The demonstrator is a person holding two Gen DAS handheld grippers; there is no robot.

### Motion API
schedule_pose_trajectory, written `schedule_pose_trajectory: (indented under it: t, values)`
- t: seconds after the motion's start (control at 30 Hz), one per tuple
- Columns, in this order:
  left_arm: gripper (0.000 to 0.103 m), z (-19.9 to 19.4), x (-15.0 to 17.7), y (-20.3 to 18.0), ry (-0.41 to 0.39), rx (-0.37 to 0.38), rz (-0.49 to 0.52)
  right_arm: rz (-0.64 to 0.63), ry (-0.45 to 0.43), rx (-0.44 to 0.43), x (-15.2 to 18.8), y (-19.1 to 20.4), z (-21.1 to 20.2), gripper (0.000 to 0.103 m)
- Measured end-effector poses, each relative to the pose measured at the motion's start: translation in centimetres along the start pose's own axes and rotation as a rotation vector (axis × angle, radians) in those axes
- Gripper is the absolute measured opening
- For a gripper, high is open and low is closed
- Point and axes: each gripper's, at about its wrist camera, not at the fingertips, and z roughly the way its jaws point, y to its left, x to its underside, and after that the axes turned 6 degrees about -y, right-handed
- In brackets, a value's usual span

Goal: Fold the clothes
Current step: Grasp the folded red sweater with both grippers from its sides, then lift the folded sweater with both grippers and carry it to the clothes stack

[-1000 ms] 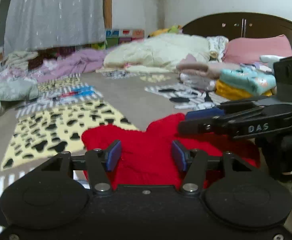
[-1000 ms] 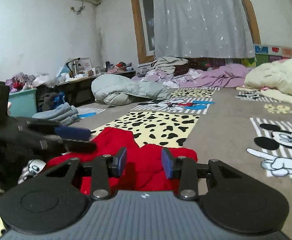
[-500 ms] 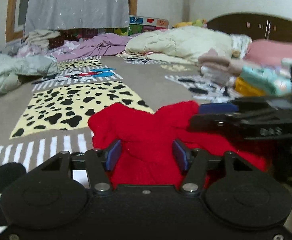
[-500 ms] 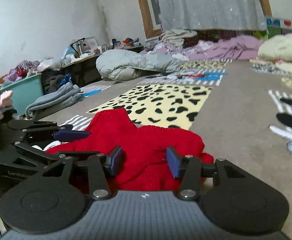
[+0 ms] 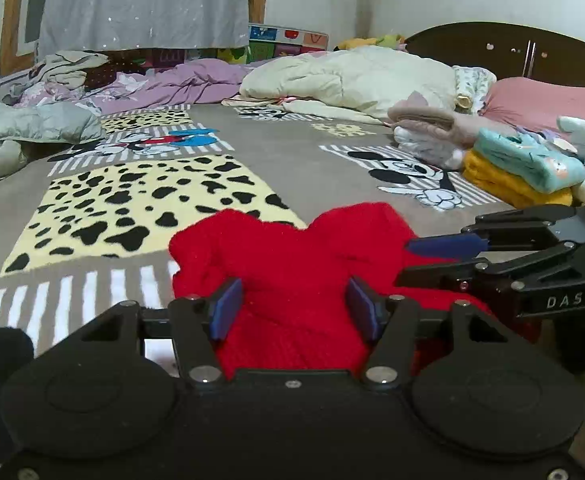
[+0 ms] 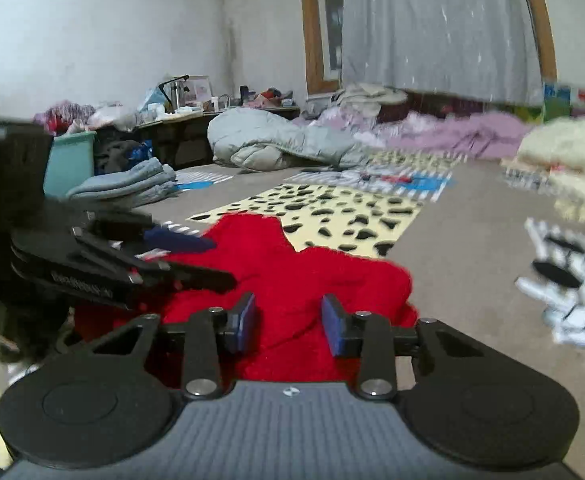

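Observation:
A red knitted garment (image 5: 292, 248) lies bunched on the patterned bedspread (image 5: 140, 200), right in front of both grippers. My left gripper (image 5: 293, 314) stands over its near edge with its jaws apart, and red fabric fills the gap between the blue pads. The right gripper (image 5: 438, 260) reaches in from the right, over the garment's right side. In the right wrist view the right gripper (image 6: 290, 324) has the red garment (image 6: 312, 276) between its jaws, which are closing. The left gripper (image 6: 208, 260) shows there at the left, over the cloth's edge.
Folded teal and yellow clothes (image 5: 524, 172) and a beige and white pile (image 5: 424, 128) sit at the right by a pink pillow (image 5: 544, 100). A cream quilt (image 5: 352, 76) and a grey jacket (image 5: 24, 132) lie further back. Folded blue-grey cloth (image 6: 128, 184) is at the bed's left edge.
The right gripper's jaws widened a little, then narrowed around the red fabric. Both views have swung slightly and the garment looks closer. The left jaws stand about as before.

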Motion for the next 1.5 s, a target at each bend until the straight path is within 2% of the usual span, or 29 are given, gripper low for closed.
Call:
schedule_pose_trajectory:
  t: [0.2,0.3,0.37,0.43,0.5,0.57,0.63,0.77,0.83,0.93,1.1,1.17,1.23,1.37,1.5]
  values:
    - [0.06,-0.3,0.1,0.2,-0.019,0.01,-0.025,0.034,0.028,-0.003,0.3,-0.4,0.6,0.038]
    - [0.062,-2.4,-0.4,1.0,-0.05,-0.004,-0.127,-0.012,0.003,0.052,0.6,1.1,-0.2,0.038]
    - [0.067,-3.7,-0.6,1.5,-0.071,-0.016,-0.199,-0.022,-0.051,0.098,0.6,2.0,-1.4,0.043]
    - [0.071,-4.9,-0.8,2.0,-0.091,-0.028,-0.274,0.102,-0.097,0.104,0.3,1.4,-2.8,0.058]
    - [0.075,-5.5,-0.4,2.8,-0.086,-0.046,-0.392,0.243,-0.12,0.127,0.3,0.3,-4.1,0.067]
    - [0.079,-5.9,0.1,3.7,-0.066,-0.05,-0.506,0.391,-0.126,0.148,0.8,-0.8,-4.9,0.07]
    - [0.081,-6.0,0.5,4.1,-0.029,-0.05,-0.591,0.567,-0.117,0.155,1.7,-2.2,-5.4,0.078]
    - [0.083,-5.6,1.6,5.2,0.033,-0.026,-0.78,0.856,-0.089,0.106,4.2,-4.5,-4.8,0.082]
    - [0.084,-4.9,1.9,5.4,0.045,0.0,-0.838,0.905,-0.065,0.087,4.8,-4.8,-4.0,0.084]
    - [0.084,-3.5,1.8,5.0,0.082,0.002,-0.859,0.897,-0.048,0.068,4.7,-4.6,-3.0,0.091]
    - [0.083,-2.4,1.9,3.9,0.085,-0.016,-0.839,0.794,0.0,0.078,4.2,-3.4,-1.2,0.087]
    - [0.073,-2.6,2.0,3.9,0.082,-0.016,-0.836,0.781,0.003,0.081,4.1,-3.3,-0.9,0.082]
    - [0.066,-2.7,2.2,4.0,0.079,-0.004,-0.855,0.79,-0.003,0.071,4.2,-3.4,-0.4,0.069]
    - [0.053,-3.5,2.4,4.0,0.06,-0.01,-0.885,0.796,-0.015,0.051,4.2,-3.3,-0.7,0.062]
    - [0.052,-5.3,1.7,3.8,0.053,-0.017,-0.903,0.816,-0.043,0.02,4.0,-3.4,-1.1,0.051]
